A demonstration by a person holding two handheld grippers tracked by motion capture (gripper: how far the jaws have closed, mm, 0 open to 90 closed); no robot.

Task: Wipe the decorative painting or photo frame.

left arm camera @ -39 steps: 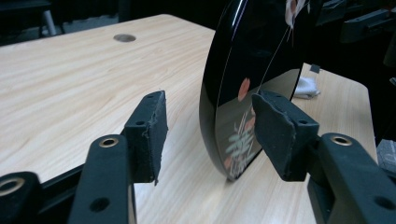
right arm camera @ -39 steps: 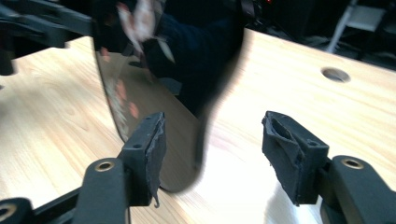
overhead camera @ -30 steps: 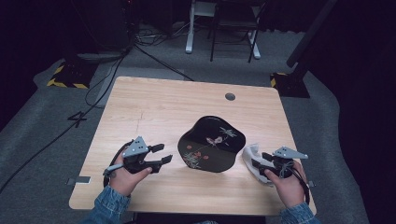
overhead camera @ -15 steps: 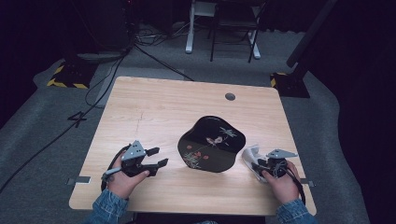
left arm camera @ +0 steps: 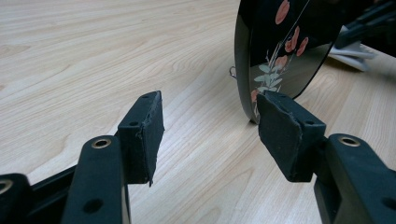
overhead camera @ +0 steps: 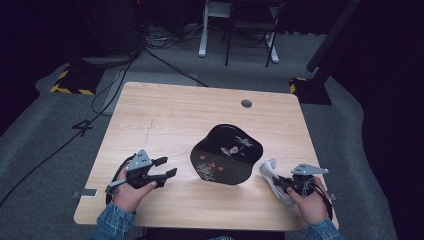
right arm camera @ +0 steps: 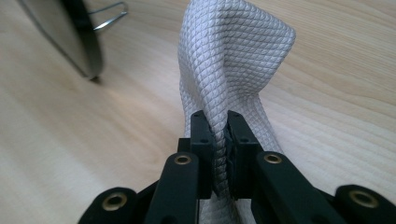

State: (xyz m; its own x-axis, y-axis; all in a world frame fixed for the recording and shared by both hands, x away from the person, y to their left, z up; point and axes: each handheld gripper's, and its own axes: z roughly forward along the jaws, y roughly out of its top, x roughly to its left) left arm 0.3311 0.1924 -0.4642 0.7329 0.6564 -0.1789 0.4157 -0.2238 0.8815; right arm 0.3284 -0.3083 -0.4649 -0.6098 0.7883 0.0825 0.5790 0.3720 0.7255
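White cloth sits pinched between the right gripper jaws, just closed on it.

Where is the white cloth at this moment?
In the high view the white cloth lies at the table's near right, just right of the black plate. The right gripper is shut on it.

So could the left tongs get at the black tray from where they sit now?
Probably yes. The left tongs are open with the black tray just ahead of them and bare table between; the right tongs are shut on the white cloth at the tray's far side.
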